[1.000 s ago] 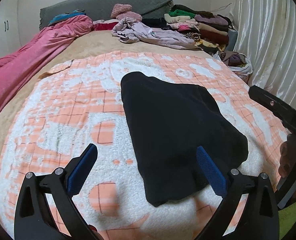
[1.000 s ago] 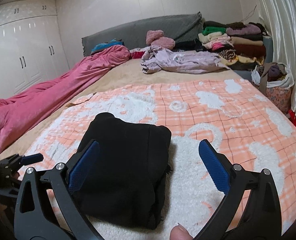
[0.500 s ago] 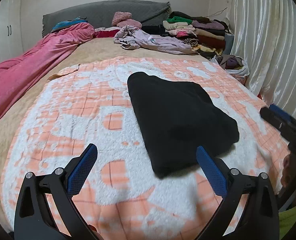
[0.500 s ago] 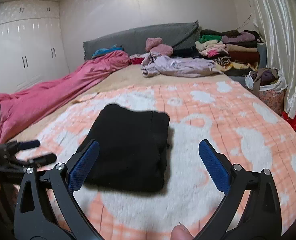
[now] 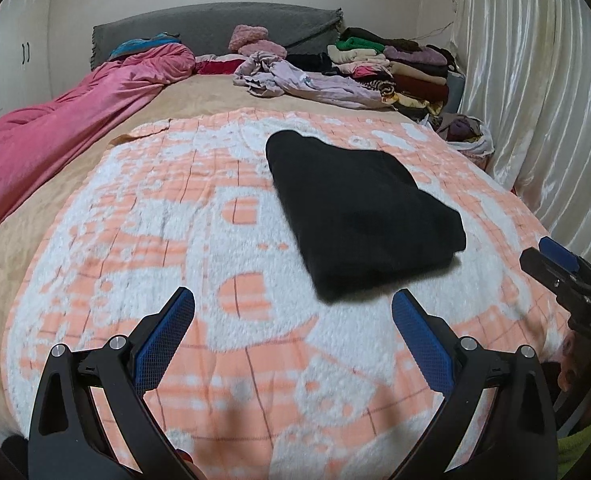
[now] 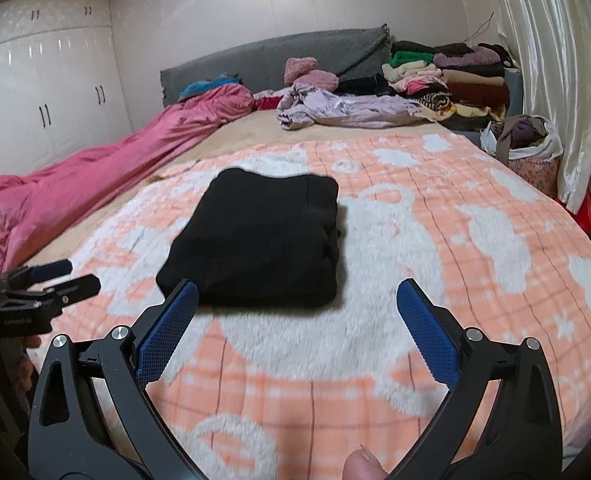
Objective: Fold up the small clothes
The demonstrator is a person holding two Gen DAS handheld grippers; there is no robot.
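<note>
One folded black garment [image 5: 359, 216], two empty tongs

This is a bedroom in a home. A wide bed fills the space ahead of both claws, spread with an orange-and-white fleece blanket [image 6: 435, 248] over a tan sheet [image 5: 199, 96]. Beyond it stands a grey upholstered headboard [image 6: 271, 56]. A crumpled pink duvet [image 6: 107, 160] runs along the bed's left side. Far ahead to the right, folded clothes are stacked [image 6: 459, 76] beside loose lilac laundry [image 6: 347, 110]. A stuffed bag [image 6: 531, 140] sits by the bed's right edge, against shiny white curtains [image 6: 555, 52]. White built-in wardrobes [image 6: 43, 92] line the left wall.
</note>
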